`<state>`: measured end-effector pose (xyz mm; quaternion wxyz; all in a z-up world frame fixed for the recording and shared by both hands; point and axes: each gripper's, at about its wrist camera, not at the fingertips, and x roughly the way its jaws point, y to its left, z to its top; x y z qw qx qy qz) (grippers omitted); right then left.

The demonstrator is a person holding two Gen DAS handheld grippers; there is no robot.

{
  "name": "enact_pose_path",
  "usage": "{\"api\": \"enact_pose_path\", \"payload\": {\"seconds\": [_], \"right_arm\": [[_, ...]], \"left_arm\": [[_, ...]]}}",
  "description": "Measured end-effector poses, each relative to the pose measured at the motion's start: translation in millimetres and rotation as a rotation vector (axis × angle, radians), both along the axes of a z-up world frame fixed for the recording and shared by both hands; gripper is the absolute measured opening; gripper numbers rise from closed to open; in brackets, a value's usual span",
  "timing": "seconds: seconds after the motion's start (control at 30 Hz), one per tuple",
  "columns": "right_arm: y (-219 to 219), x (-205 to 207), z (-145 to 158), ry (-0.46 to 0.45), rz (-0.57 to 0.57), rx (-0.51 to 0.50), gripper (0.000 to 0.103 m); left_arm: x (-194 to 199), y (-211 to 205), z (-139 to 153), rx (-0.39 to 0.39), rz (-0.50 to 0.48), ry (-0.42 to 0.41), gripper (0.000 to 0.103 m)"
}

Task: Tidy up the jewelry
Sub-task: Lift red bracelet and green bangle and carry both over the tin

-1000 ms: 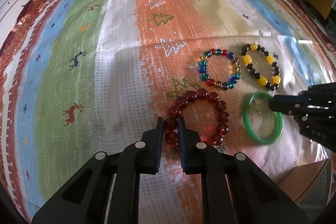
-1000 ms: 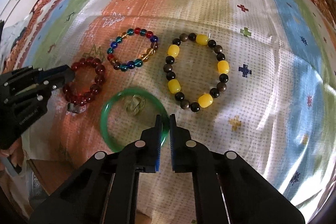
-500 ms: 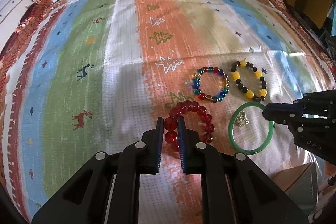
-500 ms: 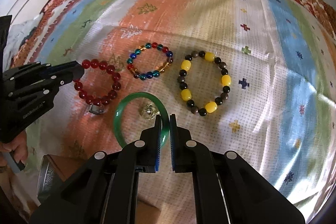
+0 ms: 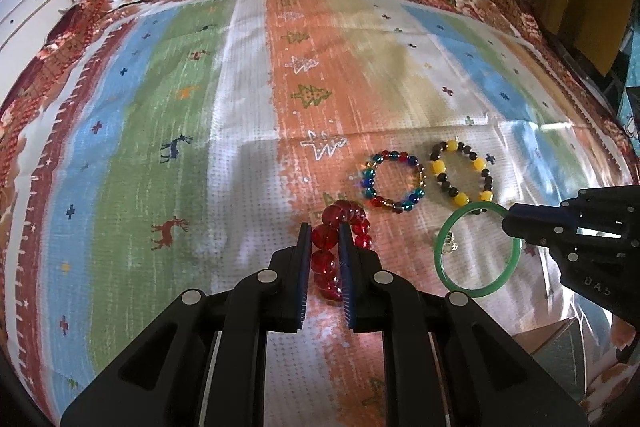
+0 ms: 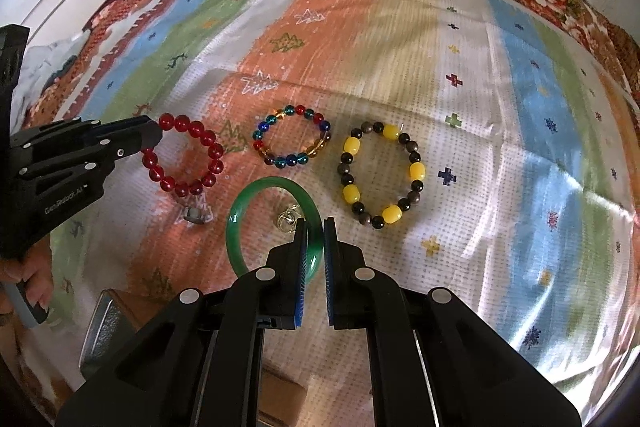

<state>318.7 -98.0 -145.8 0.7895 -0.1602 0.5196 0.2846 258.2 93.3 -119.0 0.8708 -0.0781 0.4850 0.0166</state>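
cloth [image 5: 168, 131] left: bare | right: multicolour bracelet [image 5: 394, 183]; yellow-black bracelet [image 5: 462, 179] close together

Large-bead bracelet [image 6: 185, 155] sits in my left gripper [image 5: 325, 239], bangle [image 6: 272, 227] in my right gripper [image 6: 315, 227]. Behind the bangle: small-bead bracelet [image 6: 292, 143]; mixed-bead bracelet [image 6: 382, 175] right of it. Pendant [image 6: 287, 219] inside bangle's ring.

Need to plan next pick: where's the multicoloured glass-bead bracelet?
Right wrist view, centre: multicoloured glass-bead bracelet lies between the red bead bracelet and yellow-and-black bead bracelet.
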Motion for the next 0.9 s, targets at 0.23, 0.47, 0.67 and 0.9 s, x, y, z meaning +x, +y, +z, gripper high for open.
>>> {"api": "enact_pose_path", "payload": {"seconds": [0.23,0.47,0.67,0.9], "right_arm": [[-3,-6,5,-0.016,-0.014,0.011,0.009],[-7,-15,17,-0.038,-0.021,0.038,0.009],[-11,-23,30,-0.054,-0.021,0.063,0.009],[-18,-29,41,-0.086,-0.028,0.079,0.009]], "left_arm": [[-6,-5,8,-0.013,-0.005,-0.021,0.013],[-15,-11,19,-0.025,-0.008,-0.053,0.013],[-25,-16,31,-0.039,-0.008,-0.083,0.013],[-36,-22,48,-0.039,-0.02,-0.13,0.013]]}}
